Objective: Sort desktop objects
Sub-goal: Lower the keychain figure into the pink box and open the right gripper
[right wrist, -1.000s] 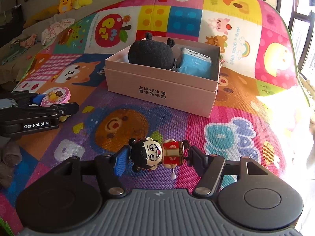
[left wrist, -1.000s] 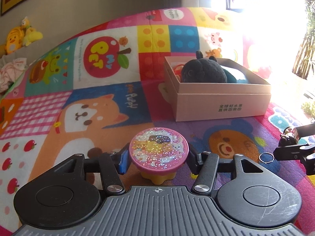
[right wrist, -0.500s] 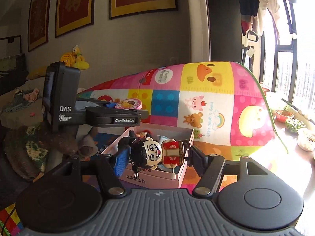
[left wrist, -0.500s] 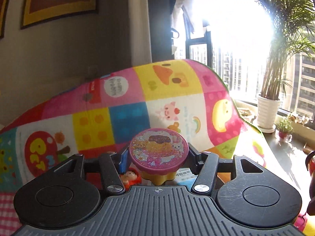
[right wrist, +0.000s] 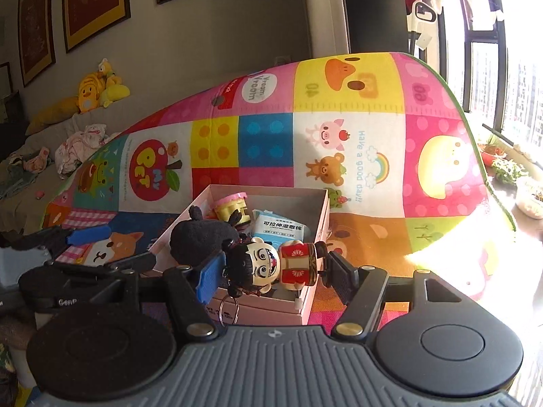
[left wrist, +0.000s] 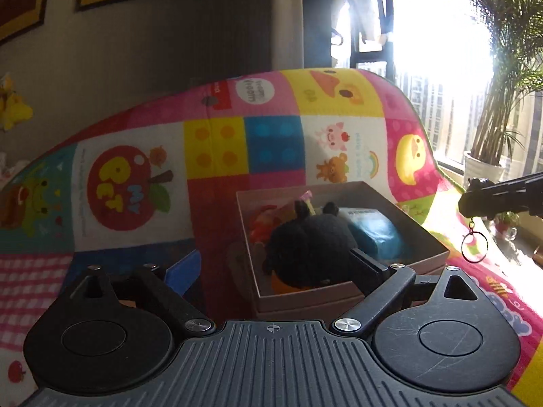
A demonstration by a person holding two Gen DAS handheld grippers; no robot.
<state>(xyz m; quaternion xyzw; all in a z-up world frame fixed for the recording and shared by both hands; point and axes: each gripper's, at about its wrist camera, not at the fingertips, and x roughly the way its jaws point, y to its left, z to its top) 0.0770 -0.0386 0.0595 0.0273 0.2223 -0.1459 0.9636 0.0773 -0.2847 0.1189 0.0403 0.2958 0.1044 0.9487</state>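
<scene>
One tool, the left tool, has just spread and dropped the pink-lidded jar into the box; the right tool pinches the doll keychain above it, next to go.

Patchwork play mat: spread beyond the claws, bright squares printed with an apple, building bricks, a pig, a bear, a rainbow and a duck.
Framed pictures: hung on the grey wall high above the left claw, yellow borders, dark red centres.
Yellow plush toys: heaped far off to the left, on top of a sofa back.
Crumpled clothes: on the sofa seat, below the plush toys.
Potted palm: far right of the claws, in a white pot by the bright window.
Small potted plants: on the sill, right.
</scene>
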